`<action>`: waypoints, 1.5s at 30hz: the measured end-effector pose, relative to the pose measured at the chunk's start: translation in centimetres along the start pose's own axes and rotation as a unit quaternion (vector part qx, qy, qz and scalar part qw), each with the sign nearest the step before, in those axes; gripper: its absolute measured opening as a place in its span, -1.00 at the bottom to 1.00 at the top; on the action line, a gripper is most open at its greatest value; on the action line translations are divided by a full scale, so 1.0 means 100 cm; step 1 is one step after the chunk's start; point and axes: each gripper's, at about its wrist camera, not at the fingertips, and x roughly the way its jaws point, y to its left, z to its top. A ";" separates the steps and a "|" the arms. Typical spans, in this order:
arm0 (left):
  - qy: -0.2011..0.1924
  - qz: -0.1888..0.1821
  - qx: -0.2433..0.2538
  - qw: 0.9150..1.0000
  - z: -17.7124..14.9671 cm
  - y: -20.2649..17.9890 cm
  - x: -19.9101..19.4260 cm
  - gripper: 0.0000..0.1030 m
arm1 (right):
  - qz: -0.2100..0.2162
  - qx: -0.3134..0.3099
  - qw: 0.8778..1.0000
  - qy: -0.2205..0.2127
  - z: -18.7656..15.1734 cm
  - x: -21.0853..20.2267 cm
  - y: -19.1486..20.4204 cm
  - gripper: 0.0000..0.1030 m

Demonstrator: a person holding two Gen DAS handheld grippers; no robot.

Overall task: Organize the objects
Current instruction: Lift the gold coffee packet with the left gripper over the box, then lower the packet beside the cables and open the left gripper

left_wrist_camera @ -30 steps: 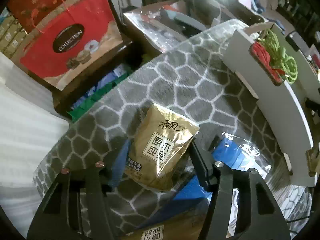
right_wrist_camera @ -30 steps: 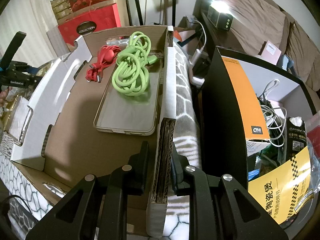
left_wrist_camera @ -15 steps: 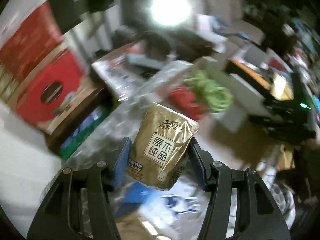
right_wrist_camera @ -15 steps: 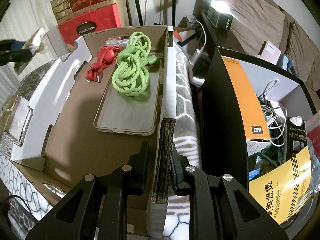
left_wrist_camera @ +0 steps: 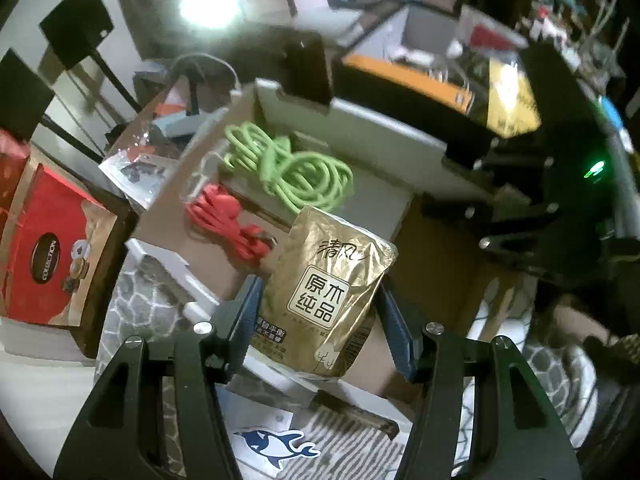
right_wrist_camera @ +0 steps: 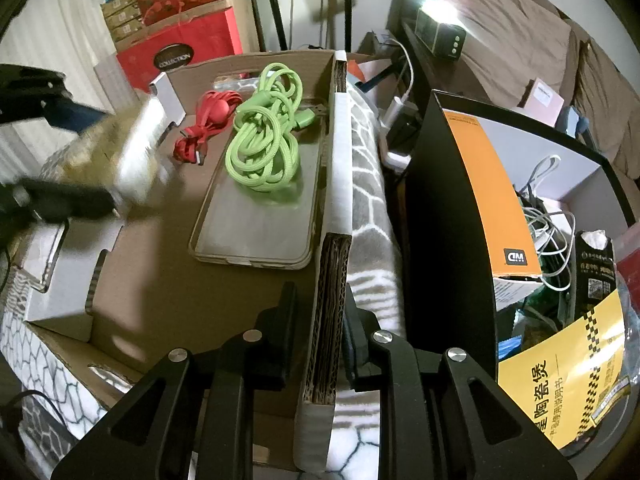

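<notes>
My left gripper (left_wrist_camera: 320,312) is shut on a gold tissue pack (left_wrist_camera: 324,292) and holds it in the air over the near edge of the open cardboard box (left_wrist_camera: 440,248). The pack shows blurred at the left of the right wrist view (right_wrist_camera: 120,152). In the box lie a green cable (right_wrist_camera: 264,148), a red cable (right_wrist_camera: 204,128) and a clear phone case (right_wrist_camera: 256,216). My right gripper (right_wrist_camera: 318,320) is shut on the box's right wall (right_wrist_camera: 332,248).
A red gift box (left_wrist_camera: 48,248) stands to the left. A black and orange box (right_wrist_camera: 472,200) with white cables stands right of the cardboard box. A yellow bag (right_wrist_camera: 560,380) lies at the lower right. A honeycomb-patterned cloth (right_wrist_camera: 372,184) covers the table.
My left gripper has lifted the tissue pack off the table and swung it right, over the cardboard box. The right gripper has stayed shut on the box wall.
</notes>
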 end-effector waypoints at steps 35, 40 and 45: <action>0.085 0.059 0.033 0.994 0.011 -0.007 0.057 0.08 | 0.005 0.002 1.000 -0.001 0.000 -0.003 -0.001 -0.59; 0.088 0.089 0.036 0.992 0.018 -0.001 0.065 0.37 | 0.006 0.002 1.000 0.000 0.001 -0.003 -0.001 -0.59; 0.079 0.118 0.058 0.988 0.016 -0.007 0.063 0.48 | 0.006 0.002 1.000 -0.001 0.000 -0.004 -0.001 -0.59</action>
